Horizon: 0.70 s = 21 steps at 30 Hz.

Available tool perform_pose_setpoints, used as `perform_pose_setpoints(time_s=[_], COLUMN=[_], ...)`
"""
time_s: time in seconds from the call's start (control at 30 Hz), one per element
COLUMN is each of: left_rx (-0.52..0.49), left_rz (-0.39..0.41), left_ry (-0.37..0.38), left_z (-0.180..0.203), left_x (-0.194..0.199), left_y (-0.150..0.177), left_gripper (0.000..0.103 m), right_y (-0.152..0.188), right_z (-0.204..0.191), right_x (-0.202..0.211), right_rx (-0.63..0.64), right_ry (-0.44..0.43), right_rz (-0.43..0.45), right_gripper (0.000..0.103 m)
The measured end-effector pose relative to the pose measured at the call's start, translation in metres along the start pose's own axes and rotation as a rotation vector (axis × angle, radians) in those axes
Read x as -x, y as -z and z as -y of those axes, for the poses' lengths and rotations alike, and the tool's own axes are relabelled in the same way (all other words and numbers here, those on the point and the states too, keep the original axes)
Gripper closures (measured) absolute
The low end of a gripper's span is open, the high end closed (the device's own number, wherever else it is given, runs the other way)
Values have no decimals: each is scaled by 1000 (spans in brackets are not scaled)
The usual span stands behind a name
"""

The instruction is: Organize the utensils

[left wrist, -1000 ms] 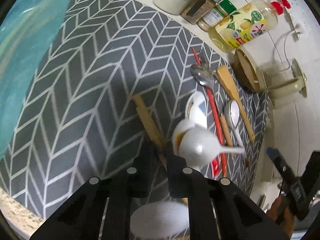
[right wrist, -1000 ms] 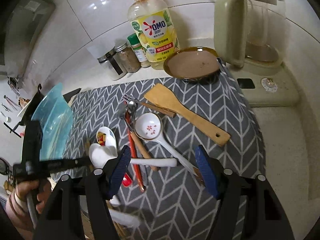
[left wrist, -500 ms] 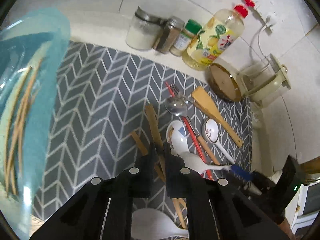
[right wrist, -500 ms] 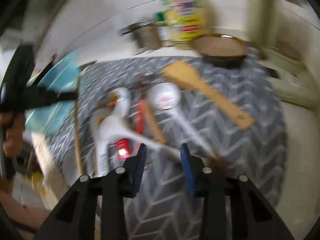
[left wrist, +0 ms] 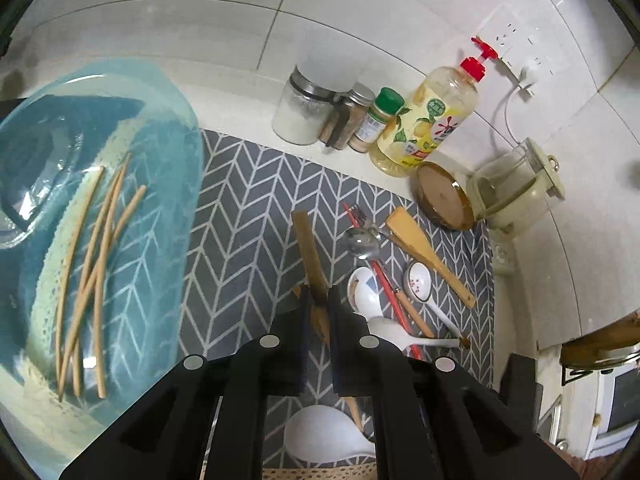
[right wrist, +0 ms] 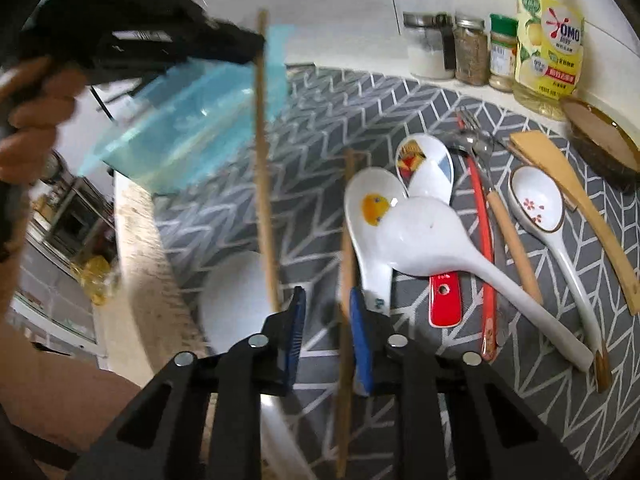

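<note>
My left gripper [left wrist: 319, 304] is shut on a wooden chopstick [left wrist: 310, 256] and holds it above the grey mat [left wrist: 248, 216]; the same chopstick [right wrist: 262, 152] hangs from it in the right wrist view. A blue tray [left wrist: 168, 152] at the left holds several chopsticks [left wrist: 94, 264]. My right gripper [right wrist: 326, 304] is partly open around a second chopstick [right wrist: 347, 248] lying on the mat [right wrist: 360, 100], next to its right finger. White spoons [right wrist: 420, 232], a red-handled utensil [right wrist: 482, 240] and a wooden spatula [right wrist: 576, 196] lie to the right.
Spice jars [left wrist: 344, 120], a yellow soap bottle [left wrist: 432, 124], a brown dish [left wrist: 444, 196] and a kettle [left wrist: 516, 188] stand along the back wall. A white spoon bowl [left wrist: 324, 436] lies at the mat's near edge. The counter edge [right wrist: 136, 248] drops off at the left.
My left gripper has lifted the chopstick off the mat and pulled back toward the blue tray. My right gripper has swung left over the second chopstick and narrowed.
</note>
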<state>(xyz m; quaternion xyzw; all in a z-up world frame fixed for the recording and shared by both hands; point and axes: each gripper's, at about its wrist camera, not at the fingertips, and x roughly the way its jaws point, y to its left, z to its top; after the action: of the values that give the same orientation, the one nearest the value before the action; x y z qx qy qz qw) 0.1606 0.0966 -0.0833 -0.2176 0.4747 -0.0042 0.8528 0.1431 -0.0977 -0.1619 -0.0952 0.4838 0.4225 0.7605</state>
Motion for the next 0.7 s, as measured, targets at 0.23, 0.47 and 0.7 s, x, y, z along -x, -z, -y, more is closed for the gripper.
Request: perform_pose_setpoints(time_s=[0.23,0.47,0.7], left_rx=[-11,-37,-85], left_rz=[24,49,98], left_ry=[23,58,117], left_z=[-3,-1,1], left_x=[17,34,58], left_y=[-2,-6,-13], left_gripper=[95,96,96], right_y=[-6,-21,-37], right_z=[-4,-9,10], right_x=[-11,-6,41], right_rx=[56,-25,-227], right_ry=[105,81,-16], right_rz=[19,71,225], right_gripper=[84,95,95])
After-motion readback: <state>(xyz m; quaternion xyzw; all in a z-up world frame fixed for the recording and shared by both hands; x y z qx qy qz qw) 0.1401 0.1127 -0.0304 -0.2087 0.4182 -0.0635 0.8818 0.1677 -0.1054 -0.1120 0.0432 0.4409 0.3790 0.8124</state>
